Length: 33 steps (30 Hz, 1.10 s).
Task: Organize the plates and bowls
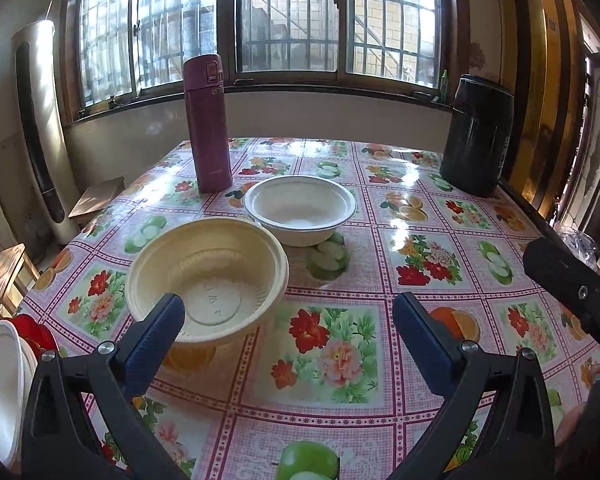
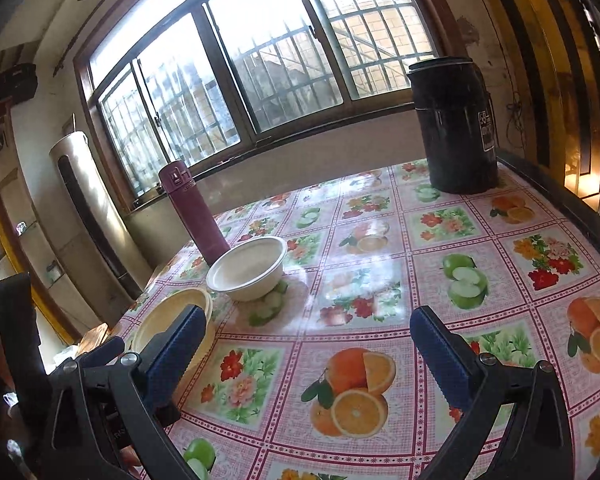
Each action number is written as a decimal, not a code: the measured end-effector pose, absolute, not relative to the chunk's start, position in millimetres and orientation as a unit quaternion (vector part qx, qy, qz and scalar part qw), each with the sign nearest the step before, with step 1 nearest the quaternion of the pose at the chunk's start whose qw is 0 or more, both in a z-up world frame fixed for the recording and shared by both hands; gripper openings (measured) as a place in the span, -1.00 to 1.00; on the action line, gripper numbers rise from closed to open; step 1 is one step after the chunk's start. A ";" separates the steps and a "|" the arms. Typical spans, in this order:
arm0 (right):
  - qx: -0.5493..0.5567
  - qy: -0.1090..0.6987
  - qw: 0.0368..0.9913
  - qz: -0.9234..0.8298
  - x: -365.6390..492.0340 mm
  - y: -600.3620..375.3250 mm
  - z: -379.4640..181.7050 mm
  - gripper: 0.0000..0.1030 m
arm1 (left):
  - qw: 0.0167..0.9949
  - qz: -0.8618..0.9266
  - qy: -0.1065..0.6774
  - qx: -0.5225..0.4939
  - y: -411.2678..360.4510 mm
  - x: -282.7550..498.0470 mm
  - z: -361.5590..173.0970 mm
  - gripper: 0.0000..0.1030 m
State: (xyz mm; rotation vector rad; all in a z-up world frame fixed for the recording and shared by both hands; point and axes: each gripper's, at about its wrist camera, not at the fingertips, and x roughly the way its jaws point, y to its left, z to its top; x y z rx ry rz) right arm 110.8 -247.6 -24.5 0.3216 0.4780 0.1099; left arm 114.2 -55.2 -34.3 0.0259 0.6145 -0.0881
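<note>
Item: left claw (image 1: 288, 312). State: spread wide, holding nothing, poised above the tabletop (image 1: 420, 216). Its left finger pad overlaps the near rim of the cream bowl (image 1: 208, 276) in the left wrist view; actual contact cannot be confirmed.

Item: right claw (image 2: 308, 340). State: spread wide, empty, above bare patterned cloth.

Item: cream bowl. Upright on the tabletop, just ahead and left of the left claw; far left of the right claw, partly behind its left finger.

Item: white bowl (image 1: 300, 208). Upright, ahead of the left claw beyond the cream bowl, the two rims near each other, possibly touching. Ahead and left of the right claw.

Item: white plates (image 1: 0, 384). A stack at the far left edge of the left wrist view, beside the left claw; count cannot be told.

Item: maroon flask (image 1: 208, 124). Standing beyond the white bowl, to its left.

Item: black canister (image 1: 476, 136). Far ahead, right of both claws.

Step in hand, as judged: approach to the cream bowl, no grasp yet made.

Next move, as judged: bring the left claw's fingers either side of the bowl's near rim, close, lift, and nest it with the white bowl; thin rim may flex or slip.
</note>
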 end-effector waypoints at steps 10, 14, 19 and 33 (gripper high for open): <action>0.147 0.244 0.957 0.059 113.1 -238.0 -29.4 1.00 | 0.949 -0.039 0.312 -0.012 -39.9 122.2 -38.1 1.00; 0.152 0.247 0.955 0.059 113.9 -238.4 -30.8 1.00 | 0.947 -0.042 0.318 -0.007 -43.0 123.8 -41.5 1.00; 0.159 0.249 0.954 0.056 114.5 -239.8 -33.1 1.00 | 0.945 -0.049 0.323 -0.007 -43.0 124.3 -43.8 1.00; 0.170 0.263 0.949 0.047 118.7 -240.5 -41.8 1.00 | 0.936 -0.062 0.348 -0.002 -45.6 127.9 -54.9 1.00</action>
